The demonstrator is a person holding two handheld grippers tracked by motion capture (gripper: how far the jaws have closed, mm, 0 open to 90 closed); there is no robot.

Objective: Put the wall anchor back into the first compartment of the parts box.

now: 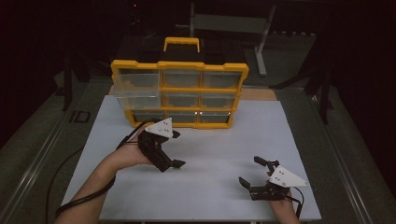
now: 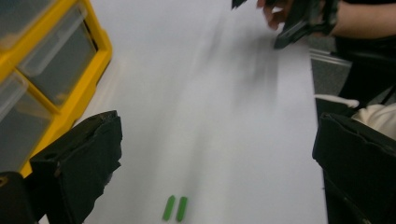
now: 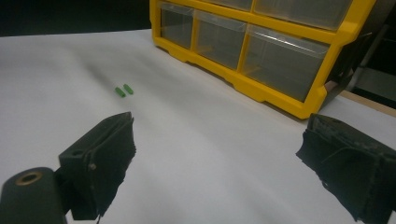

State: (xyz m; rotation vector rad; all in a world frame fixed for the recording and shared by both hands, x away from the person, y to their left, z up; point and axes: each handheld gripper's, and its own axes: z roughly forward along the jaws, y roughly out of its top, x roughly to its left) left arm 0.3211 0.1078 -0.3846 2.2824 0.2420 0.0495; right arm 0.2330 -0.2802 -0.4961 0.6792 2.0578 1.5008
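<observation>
Two small green pieces [image 2: 175, 208] lie side by side on the white table [image 1: 210, 140], and they also appear as green pieces [image 3: 123, 90] in the right gripper view. My left gripper [image 1: 177, 149] hovers just over them with its jaws wide apart and nothing between them; the same open left gripper [image 2: 219, 126] frames the pieces low in its own view. My right gripper [image 1: 249, 170] rests near the table's front right, open and empty. From the right gripper [image 3: 219, 123], the pieces lie well ahead to the left.
A yellow drawer organizer [image 1: 180, 93] with clear drawers stands at the back of the table; its upper left drawer [image 1: 135, 88] sticks out. Cables trail from both grippers. A metal stand [image 1: 261, 56] is behind the table.
</observation>
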